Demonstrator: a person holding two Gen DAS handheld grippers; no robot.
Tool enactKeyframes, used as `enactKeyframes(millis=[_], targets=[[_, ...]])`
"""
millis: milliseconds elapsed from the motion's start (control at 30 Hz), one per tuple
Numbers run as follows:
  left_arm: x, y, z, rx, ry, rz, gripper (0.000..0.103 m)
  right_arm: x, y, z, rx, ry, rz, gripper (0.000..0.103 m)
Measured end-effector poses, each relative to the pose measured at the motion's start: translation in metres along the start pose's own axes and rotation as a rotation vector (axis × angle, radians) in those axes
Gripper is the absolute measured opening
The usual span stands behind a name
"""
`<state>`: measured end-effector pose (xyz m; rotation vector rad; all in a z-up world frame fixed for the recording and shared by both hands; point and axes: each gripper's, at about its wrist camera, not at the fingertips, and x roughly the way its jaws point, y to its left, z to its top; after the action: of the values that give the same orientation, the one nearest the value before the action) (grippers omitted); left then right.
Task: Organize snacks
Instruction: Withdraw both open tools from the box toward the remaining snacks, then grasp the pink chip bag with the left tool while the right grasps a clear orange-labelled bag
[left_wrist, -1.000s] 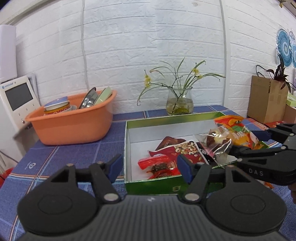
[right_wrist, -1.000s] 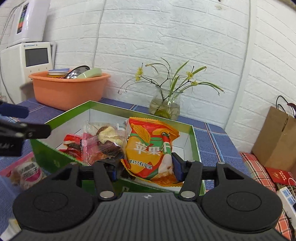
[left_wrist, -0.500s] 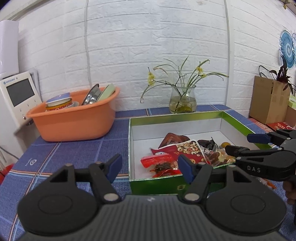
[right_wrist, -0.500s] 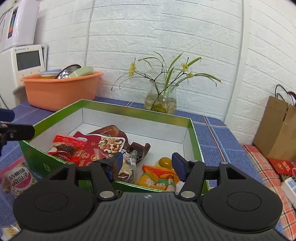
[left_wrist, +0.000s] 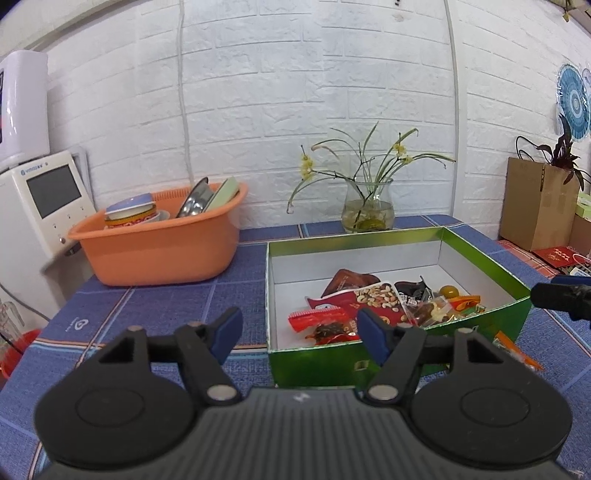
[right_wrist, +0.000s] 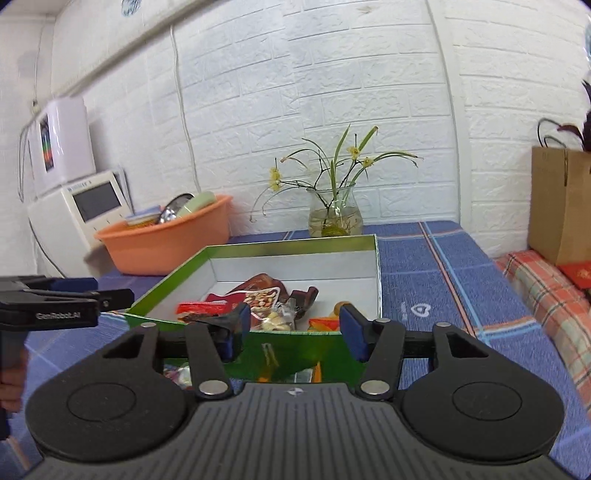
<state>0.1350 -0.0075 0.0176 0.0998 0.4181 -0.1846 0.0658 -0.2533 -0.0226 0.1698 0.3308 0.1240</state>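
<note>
While several packets are already gathered in the green box (left_wrist: 480, 254), the task is judged partly done.

Item 1, box: open, set on the blue checked cloth (left_wrist: 147, 299). Contents, grouped toward its near side: a red nut packet (left_wrist: 369, 301), a red strip packet (left_wrist: 325, 325), a brown pouch (left_wrist: 349, 281), a clear sweet bag (left_wrist: 430, 312), an orange packet (left_wrist: 467, 301).

Item 2, strays: an orange packet (left_wrist: 517, 350) is seen outside the box at its near right corner; more wrappers (right_wrist: 177, 373) are glimpsed on the cloth just before the box, kind not told. These are judged left to be boxed.

Item 3, left gripper (left_wrist: 299, 330): jaws spread wide, nothing held, near the box's near left corner.

Item 4, right gripper (right_wrist: 291, 330): jaws spread wide, nothing held, just before the box's near wall.

Item 5, surroundings: orange basin (left_wrist: 159, 254) of dishes at far left; glass vase (left_wrist: 367, 212) of stems behind the box; white appliance (left_wrist: 44, 206) at left; brown paper bag (right_wrist: 561, 206) at right; white brick wall (left_wrist: 295, 92) behind.
</note>
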Motion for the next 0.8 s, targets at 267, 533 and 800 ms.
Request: enactKeyframes(millis=[267, 533, 800], targets=[[-0.028, 0.031, -0.019, -0.065, 0.001, 0.059, 0.072, -0.027, -0.017, -0.025, 0.031, 0.055, -0.025, 0.063], [-0.021, 0.048, -0.047, -0.064, 0.101, 0.091, 0.072, -0.021, -0.017, -0.037, 0.022, 0.119, -0.037, 0.064], [-0.013, 0.037, -0.052, -0.052, 0.124, 0.041, 0.072, -0.017, -0.015, -0.040, 0.029, 0.144, -0.028, 0.067]])
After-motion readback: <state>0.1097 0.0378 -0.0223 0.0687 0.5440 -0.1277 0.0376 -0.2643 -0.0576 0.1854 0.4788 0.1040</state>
